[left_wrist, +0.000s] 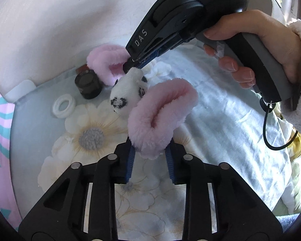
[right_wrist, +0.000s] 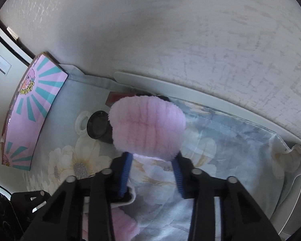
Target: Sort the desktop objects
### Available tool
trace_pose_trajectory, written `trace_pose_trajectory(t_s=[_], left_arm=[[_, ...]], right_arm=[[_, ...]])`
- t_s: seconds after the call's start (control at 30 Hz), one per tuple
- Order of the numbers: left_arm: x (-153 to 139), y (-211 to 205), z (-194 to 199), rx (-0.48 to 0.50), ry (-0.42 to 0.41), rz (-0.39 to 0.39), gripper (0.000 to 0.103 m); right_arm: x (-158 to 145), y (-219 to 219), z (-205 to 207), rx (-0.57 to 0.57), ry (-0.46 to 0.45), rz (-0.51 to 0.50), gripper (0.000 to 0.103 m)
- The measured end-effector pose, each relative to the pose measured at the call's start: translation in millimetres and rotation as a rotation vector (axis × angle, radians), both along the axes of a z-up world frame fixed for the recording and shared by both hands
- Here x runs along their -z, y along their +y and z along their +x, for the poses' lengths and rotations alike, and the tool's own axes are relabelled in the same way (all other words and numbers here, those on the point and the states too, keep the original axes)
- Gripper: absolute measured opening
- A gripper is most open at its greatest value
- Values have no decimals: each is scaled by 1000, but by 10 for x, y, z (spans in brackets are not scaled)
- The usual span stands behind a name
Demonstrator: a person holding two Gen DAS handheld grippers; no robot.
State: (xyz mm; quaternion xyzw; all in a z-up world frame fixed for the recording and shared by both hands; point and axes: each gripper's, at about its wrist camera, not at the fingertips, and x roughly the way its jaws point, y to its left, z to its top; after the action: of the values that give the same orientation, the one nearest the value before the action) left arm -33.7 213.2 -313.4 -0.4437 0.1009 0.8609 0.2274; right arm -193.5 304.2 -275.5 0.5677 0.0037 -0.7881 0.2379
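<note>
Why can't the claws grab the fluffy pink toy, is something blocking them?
Nothing blocks them. The left claw is already shut on one pink ear of the plush toy, and the right claw pinches its white top. The dark jar and white ring sit off to the side.

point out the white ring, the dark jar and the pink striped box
white ring (left_wrist: 63, 107), left wrist view, on its band
dark jar (left_wrist: 88, 84), left wrist view, on its lid
pink striped box (right_wrist: 38, 100), right wrist view, on its printed face
</note>
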Motion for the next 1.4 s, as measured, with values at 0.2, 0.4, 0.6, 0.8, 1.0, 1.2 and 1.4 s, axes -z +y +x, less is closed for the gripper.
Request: trace_pose_trajectory(t_s=[0.2, 0.4, 0.6, 0.8, 1.0, 1.2, 1.4], left_arm=[[-51, 35, 51, 27, 5, 1, 21], [-202, -2, 114, 25, 8, 34, 20], [-313, -166, 299, 33, -2, 55, 20], [-361, -11, 271, 27, -2, 78, 20], [-499, -140, 279, 17, 6, 95, 20], [-628, -262, 300, 4, 14, 109, 20], [-710, -396, 279, -7, 22, 113, 20]], right_arm=[[16, 113, -8, 19, -15, -49, 11], [-54, 197, 28, 37, -4, -79, 10], [-140, 296, 55, 62, 10, -99, 9], [-320, 385, 123, 70, 41, -103, 8], [-494, 466, 167, 82, 65, -101, 7], [-638, 481, 221, 91, 88, -90, 6], [-721, 453, 268, 99, 94, -77, 6]])
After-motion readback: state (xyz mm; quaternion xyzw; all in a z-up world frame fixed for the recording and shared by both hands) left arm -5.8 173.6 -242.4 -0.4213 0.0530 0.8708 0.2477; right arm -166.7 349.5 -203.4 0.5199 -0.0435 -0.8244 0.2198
